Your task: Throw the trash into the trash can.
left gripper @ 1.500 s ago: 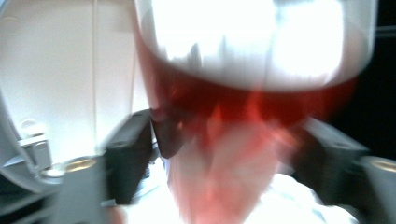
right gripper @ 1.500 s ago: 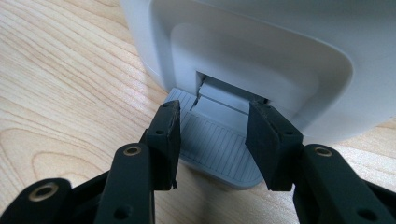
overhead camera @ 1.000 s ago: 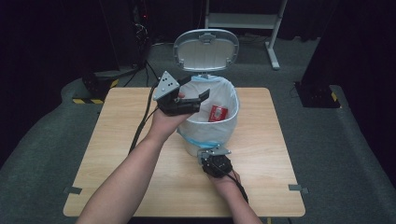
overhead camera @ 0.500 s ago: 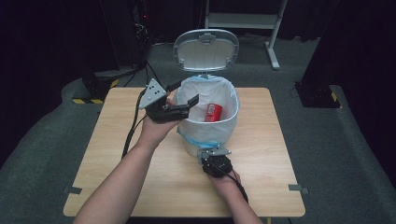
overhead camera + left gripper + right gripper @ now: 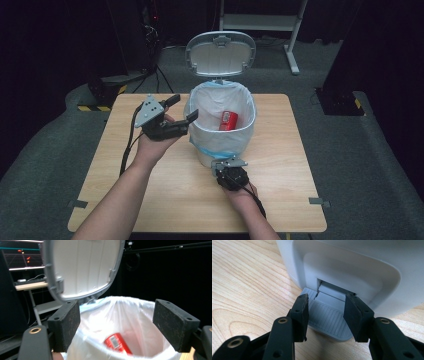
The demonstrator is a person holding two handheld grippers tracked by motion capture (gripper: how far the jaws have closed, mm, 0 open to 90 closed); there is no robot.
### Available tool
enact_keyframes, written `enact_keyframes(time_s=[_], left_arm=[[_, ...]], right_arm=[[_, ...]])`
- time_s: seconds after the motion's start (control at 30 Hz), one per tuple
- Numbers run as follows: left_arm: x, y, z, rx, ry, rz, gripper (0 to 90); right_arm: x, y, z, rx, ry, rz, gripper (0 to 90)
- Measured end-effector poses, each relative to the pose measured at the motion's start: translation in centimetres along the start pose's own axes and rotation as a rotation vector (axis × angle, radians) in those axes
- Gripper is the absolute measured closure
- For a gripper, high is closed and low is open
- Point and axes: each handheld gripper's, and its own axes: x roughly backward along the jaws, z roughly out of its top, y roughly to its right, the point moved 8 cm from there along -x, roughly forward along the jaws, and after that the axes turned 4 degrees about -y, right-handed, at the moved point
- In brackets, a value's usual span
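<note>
- Red can (image 5: 228, 120) lies tilted at the bottom of the white pedal bin (image 5: 220, 150), inside the bag liner (image 5: 215, 102); in the left gripper view the can (image 5: 117, 343) rests low against the liner wall, touched by nothing
- Bin stands mid-surface, toward the far edge; lid (image 5: 220, 52) tipped up and back, so the mouth is open for dropping things in
- Lid is up, I judge, because the right gripper (image 5: 229, 170) bears down on the foot pedal (image 5: 329, 318) at the bin's base: its fingers (image 5: 299, 312) straddle the grey ribbed pedal at a narrow spread, one at each side; whether the pads pinch the edges I cannot tell
- Left gripper (image 5: 181, 111) hangs just left of the bin rim, level with it, pointing across the mouth; its fingers (image 5: 65, 323) are released with nothing between them and have just been narrowing, which fits a drop already made
- Wooden surface (image 5: 295, 150) around the bin bears nothing else; dark floor (image 5: 380, 165) beyond
</note>
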Motion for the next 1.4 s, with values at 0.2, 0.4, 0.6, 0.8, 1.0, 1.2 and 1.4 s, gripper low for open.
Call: enact_keyframes(time_s=[0.2, 0.4, 0.6, 0.8, 1.0, 1.2, 1.4], left_arm=[[1.9, -1.7, -1.8, 0.033, -0.011, 0.029, 22.7], [3.0, -2.6, -3.8, 0.033, -0.050, 0.051, 23.0], [3.6, -3.1, -6.3, 0.044, -0.092, 0.068, 23.5], [4.0, -3.3, -8.8, 0.060, -0.139, 0.073, 23.7], [4.3, -3.2, -12.3, 0.067, -0.214, 0.080, 24.2], [5.4, -3.3, -17.9, 0.088, -0.338, 0.094, 24.8], [7.3, -3.5, -22.3, 0.086, -0.465, 0.132, 25.1]], right_arm=[[0.0, 0.0, 0.0, 0.005, 0.003, -0.002, 55.1], [0.0, 0.0, 0.0, 0.003, 0.002, 0.000, 55.0], [0.0, 0.0, 0.0, 0.002, 0.004, -0.004, 55.0], [0.0, 0.0, -0.1, -0.001, 0.016, 0.000, 55.0], [0.0, 0.0, -0.1, 0.000, 0.025, -0.003, 55.0], [0.0, 0.0, -0.1, 0.001, 0.027, -0.002, 55.0], [0.0, 0.0, -0.1, -0.002, 0.030, -0.003, 55.0]])
